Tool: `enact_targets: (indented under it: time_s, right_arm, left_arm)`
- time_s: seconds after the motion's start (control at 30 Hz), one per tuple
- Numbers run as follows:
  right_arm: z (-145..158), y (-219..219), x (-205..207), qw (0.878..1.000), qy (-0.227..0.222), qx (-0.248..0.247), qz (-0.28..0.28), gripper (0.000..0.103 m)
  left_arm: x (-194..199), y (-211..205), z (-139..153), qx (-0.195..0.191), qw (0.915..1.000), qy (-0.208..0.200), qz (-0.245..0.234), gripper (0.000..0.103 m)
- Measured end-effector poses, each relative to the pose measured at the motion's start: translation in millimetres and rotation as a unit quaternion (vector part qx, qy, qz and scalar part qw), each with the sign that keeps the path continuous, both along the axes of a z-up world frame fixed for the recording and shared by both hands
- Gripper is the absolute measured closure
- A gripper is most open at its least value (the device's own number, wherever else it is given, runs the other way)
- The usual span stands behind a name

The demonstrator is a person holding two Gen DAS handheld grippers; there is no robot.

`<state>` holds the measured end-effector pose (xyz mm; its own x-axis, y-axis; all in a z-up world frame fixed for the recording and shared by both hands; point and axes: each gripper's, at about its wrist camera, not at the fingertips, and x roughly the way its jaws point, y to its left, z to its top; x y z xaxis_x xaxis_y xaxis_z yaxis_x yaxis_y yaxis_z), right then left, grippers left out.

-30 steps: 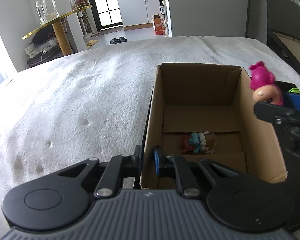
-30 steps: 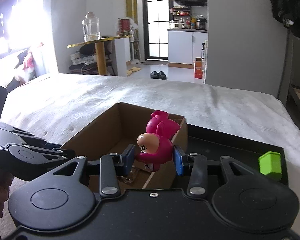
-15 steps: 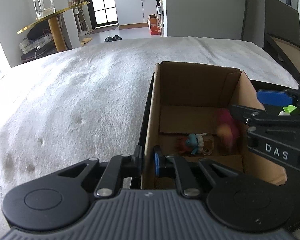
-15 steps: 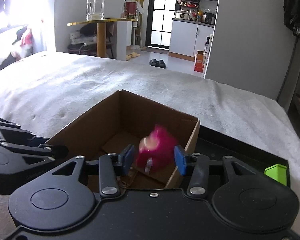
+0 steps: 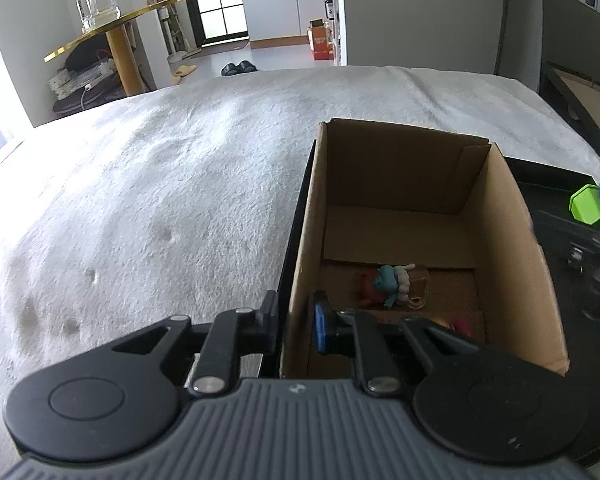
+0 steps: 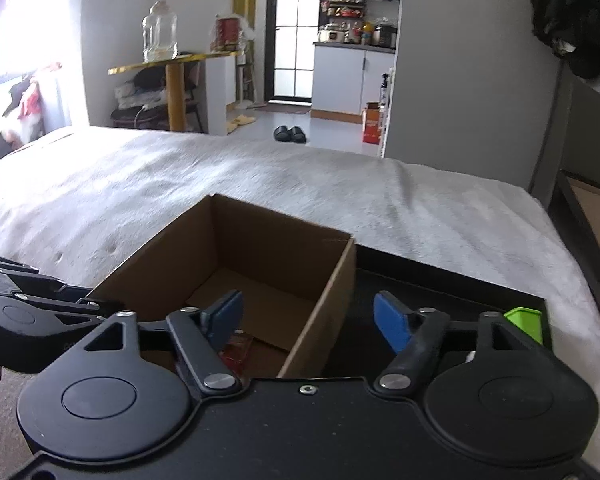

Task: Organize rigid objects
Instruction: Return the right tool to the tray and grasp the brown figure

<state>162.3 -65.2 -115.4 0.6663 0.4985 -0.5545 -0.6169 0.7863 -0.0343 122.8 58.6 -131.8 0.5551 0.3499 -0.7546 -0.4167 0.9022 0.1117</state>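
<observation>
Clamping the cardboard box (image 5: 504,248) wall, the left hand-held gripper (image 5: 296,320) steadies it; two toys, a blue-green figure (image 5: 392,280) and a pink toy (image 5: 458,325), lie inside. Spread wide and empty, the right hand-held gripper (image 6: 308,320) hovers by the box; a green block (image 6: 525,322) on the black tray (image 6: 440,280) remains.

Each camera sits directly behind its own gripper and looks forward along the two fingers, angled slightly downward across a white bed (image 5: 160,184).

The left wrist view sits close against the near left corner of a cardboard box (image 5: 500,240); the box interior fills the frame from 12 to 3 o'clock.

The right wrist view looks from farther right and a little higher, with the box (image 6: 332,280) at 11 o'clock and a black tray (image 6: 440,280) at 1 o'clock.

Both views share the box, the tray (image 5: 552,188), a green block (image 5: 586,209) (image 6: 525,322), the bed (image 6: 260,176) and, in the distance at 12 o'clock, a doorway (image 5: 220,8) (image 6: 294,40).
</observation>
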Motion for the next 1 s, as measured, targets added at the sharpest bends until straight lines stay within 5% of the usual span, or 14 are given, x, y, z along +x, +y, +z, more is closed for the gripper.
enact_targets:
  time_s: [0.17, 0.37, 1.0]
  right_arm:
    - [0.9, -20.0, 0.7, 1.0, -0.004, 0.001, -0.024, 0.014]
    - [-6.2, -44.1, 4.4, 0.999, 0.01, 0.005, -0.046, 0.014]
    - [-38.4, -94.8, 16.4, 0.993, 0.072, 0.016, -0.087, 0.014]
  left_arm:
    - [2.0, -9.1, 3.6, 0.021, 0.9998, 0.004, 0.004, 0.05]
    - [5.2, -21.2, 7.0, 0.041, 0.9991, 0.012, -0.001, 0.038]
    - [15.6, -47.4, 10.3, 0.085, 0.9957, 0.037, -0.005, 0.029]
